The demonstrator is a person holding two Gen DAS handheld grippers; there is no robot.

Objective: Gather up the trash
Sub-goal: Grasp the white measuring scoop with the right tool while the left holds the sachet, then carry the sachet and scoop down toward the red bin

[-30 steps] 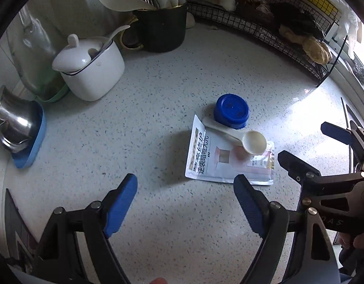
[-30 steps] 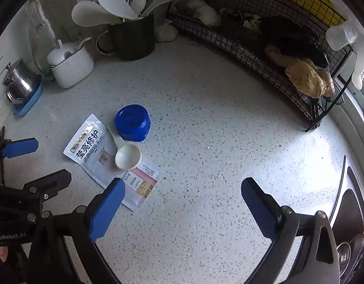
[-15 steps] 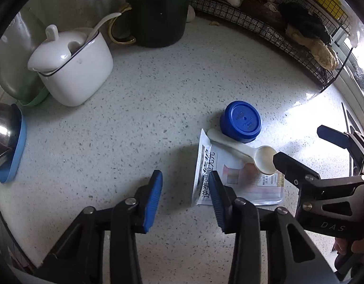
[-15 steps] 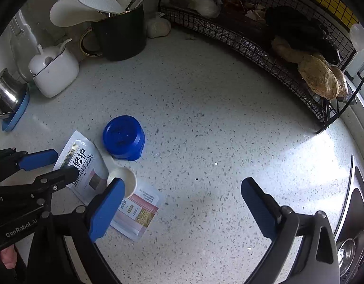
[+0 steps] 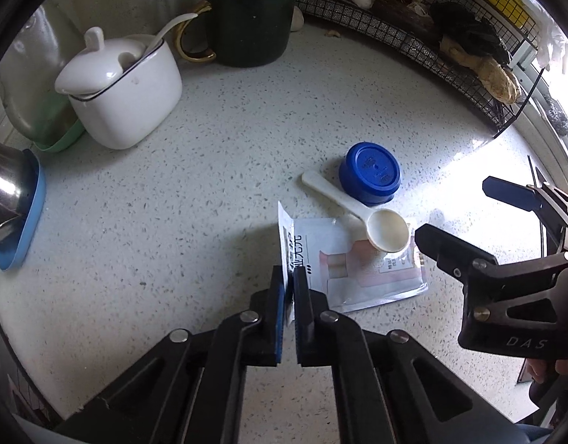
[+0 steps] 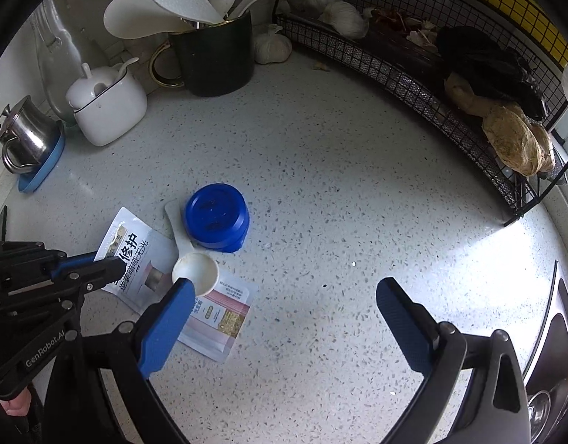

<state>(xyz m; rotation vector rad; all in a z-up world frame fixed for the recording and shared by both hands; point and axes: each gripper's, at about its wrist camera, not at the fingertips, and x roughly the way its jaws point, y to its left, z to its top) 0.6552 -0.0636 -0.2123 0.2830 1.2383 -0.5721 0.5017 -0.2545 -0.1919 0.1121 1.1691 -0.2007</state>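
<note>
At the bottom centre of the left wrist view, the left gripper (image 5: 288, 288) has just closed and pinches the raised left edge of the sachet (image 5: 361, 270), which runs rightward across the counter (image 5: 173, 222). The right gripper (image 6: 284, 314), jaws spread and empty, hangs at the sachet's far end. Just beyond, a white scoop (image 5: 361, 214) lies with its bowl on the sachet's upper right corner, handle slanting up-left toward the blue lid (image 5: 371, 172); any lift looks likely to tip it off.

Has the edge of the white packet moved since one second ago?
Yes. The packet edge near the left gripper is now lifted and pinched; the end under the spoon stays beside the blue cap.
</note>
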